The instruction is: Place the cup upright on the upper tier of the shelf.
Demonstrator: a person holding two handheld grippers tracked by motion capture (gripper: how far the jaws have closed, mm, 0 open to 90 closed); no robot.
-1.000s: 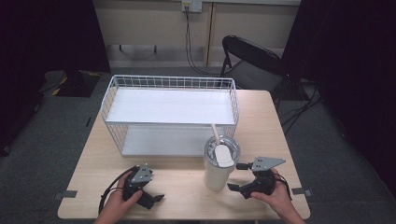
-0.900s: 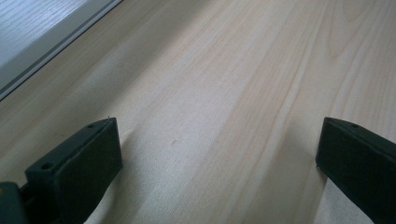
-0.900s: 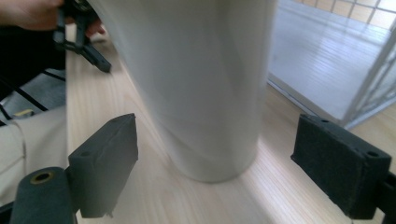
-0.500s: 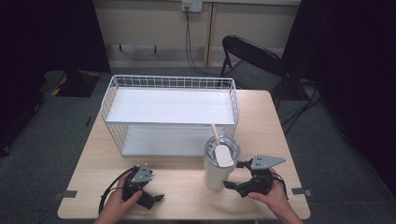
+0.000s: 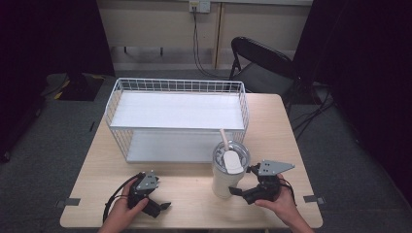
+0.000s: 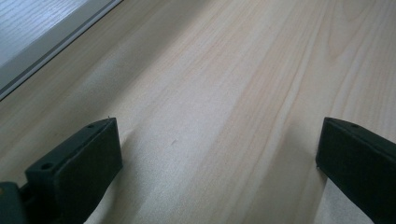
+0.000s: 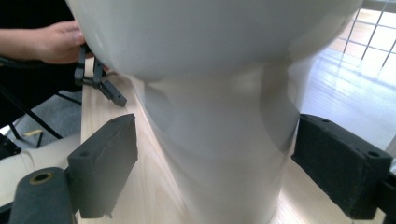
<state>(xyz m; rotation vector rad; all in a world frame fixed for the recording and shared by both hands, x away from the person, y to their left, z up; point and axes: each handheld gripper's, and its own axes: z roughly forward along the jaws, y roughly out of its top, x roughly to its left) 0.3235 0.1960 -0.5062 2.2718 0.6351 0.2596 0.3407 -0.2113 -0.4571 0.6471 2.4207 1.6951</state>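
Pale wooden counter (image 5: 194, 194) carries a white wire basket rack (image 5: 177, 119) at the back and a tall cream tumbler with a lid and straw (image 5: 228, 170) near the front edge, right of centre. The right gripper (image 5: 240, 191) sits low beside the tumbler's base, its jaws spread wide to either side of the narrow foot and apparently not touching it. The left gripper (image 5: 163, 207) rests on bare wood, well apart from the tumbler, jaws also spread. The tumbler is top-heavy and the jaws sit low, so I judge a squeeze down there could let it lean or topple, and its smooth tapered wall may slip.
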